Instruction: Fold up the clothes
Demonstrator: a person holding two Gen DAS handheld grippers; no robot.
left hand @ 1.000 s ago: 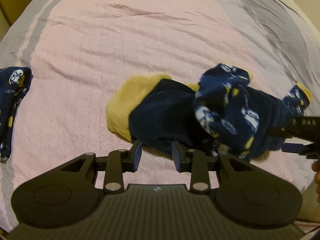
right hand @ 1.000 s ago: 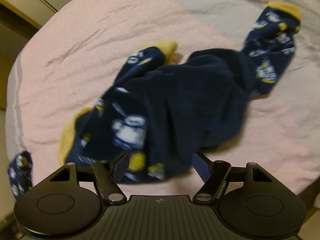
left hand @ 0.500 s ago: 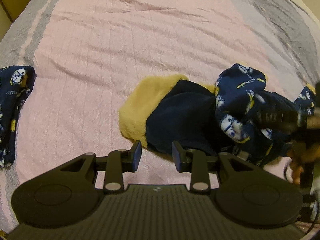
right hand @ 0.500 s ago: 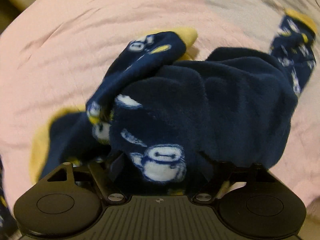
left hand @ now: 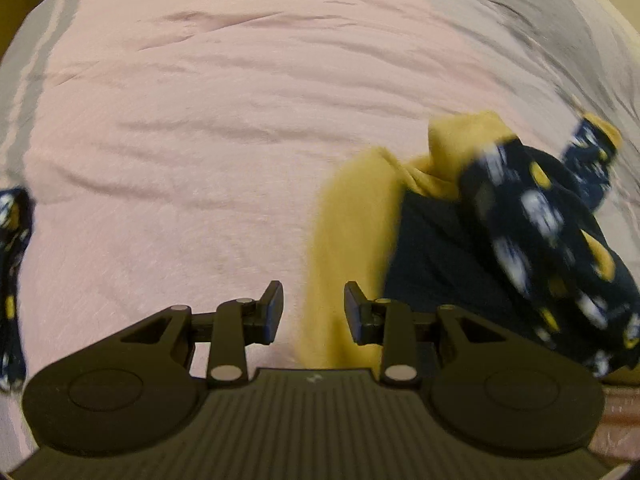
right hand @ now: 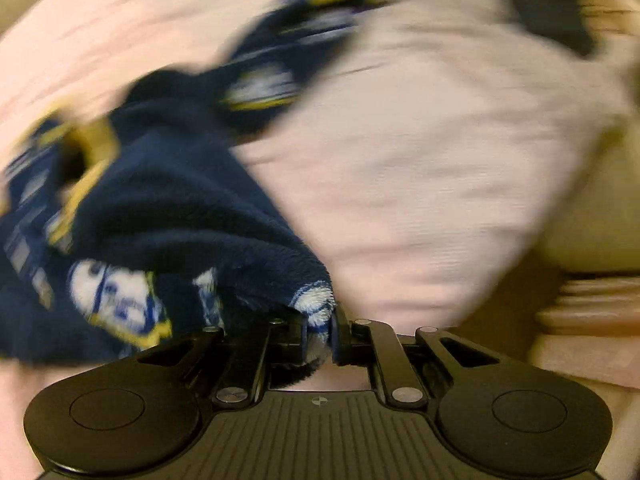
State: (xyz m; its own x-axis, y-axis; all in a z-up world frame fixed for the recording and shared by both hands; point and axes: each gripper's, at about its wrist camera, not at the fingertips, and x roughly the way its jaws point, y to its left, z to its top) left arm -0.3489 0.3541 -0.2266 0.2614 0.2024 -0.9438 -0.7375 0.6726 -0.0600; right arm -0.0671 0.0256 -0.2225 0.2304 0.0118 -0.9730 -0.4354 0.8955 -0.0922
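The garment (left hand: pixel 500 240) is a thick fleece piece, navy outside with white and yellow cartoon figures, and plain yellow on its lining. It lies bunched on a pink bedspread (left hand: pixel 200 140), a finely ribbed, wrinkled fabric with grey stripes along its left edge and a grey area at upper right. The print is motion-blurred in both views; no writing can be read on it.

The left gripper (left hand: pixel 313 308) has its jaws moderately apart and holds nothing. It sits above the bedspread at the garment's left border: the yellow lining runs just behind and beside the right finger (left hand: pixel 356 312), and the navy bulk lies to the right of it.

The right gripper (right hand: pixel 320 328) has its jaws drawn narrow, pinching a navy-and-white fleece edge of the garment (right hand: pixel 160 220) between them. The rest of the cloth trails away to the left and upward from the pinch; the pink bedspread (right hand: pixel 440 160) fills the right side of that view.

A second navy printed piece (left hand: pixel 12 280) lies at the far left edge of the bedspread, well apart from the garment.
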